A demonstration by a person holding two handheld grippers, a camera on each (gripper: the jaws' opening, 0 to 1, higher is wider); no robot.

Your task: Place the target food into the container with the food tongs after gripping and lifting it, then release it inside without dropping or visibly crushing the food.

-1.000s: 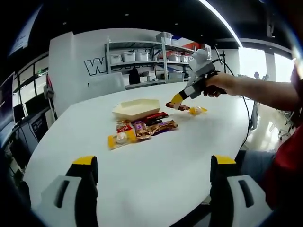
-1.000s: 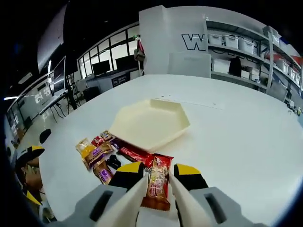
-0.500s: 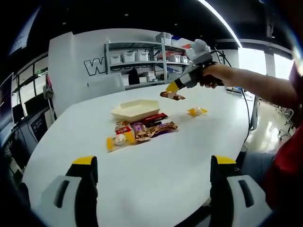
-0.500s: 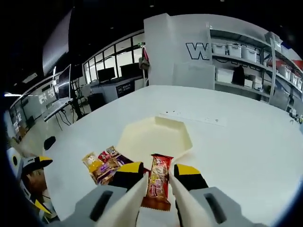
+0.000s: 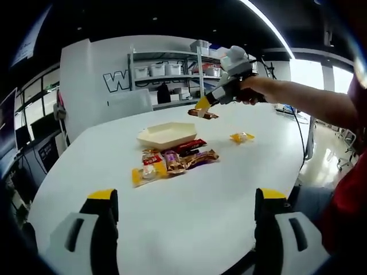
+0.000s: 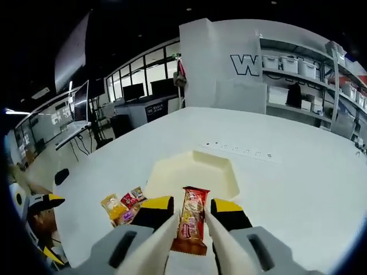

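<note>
My right gripper (image 6: 192, 207) is shut on a brown and red snack bar (image 6: 192, 216), held in the air above the near side of the cream hexagonal tray (image 6: 198, 172). In the left gripper view the right gripper (image 5: 202, 105) carries the snack bar (image 5: 203, 114) just right of and above the tray (image 5: 167, 134), with a person's hand behind it. My left gripper (image 5: 186, 200) stands open low over the white table (image 5: 189, 200), nothing between its jaws. A pile of wrapped snacks (image 5: 172, 161) lies in front of the tray.
A yellow wrapped snack (image 5: 241, 137) lies alone on the table to the right. The snack pile (image 6: 121, 204) sits left of the tray in the right gripper view. Shelving with white bins (image 5: 172, 71) stands behind the table. Desks with monitors (image 6: 132, 94) stand beyond the table's far edge.
The right gripper has risen off the table with the snack bar and moved left toward the tray. The left gripper has stayed still.
</note>
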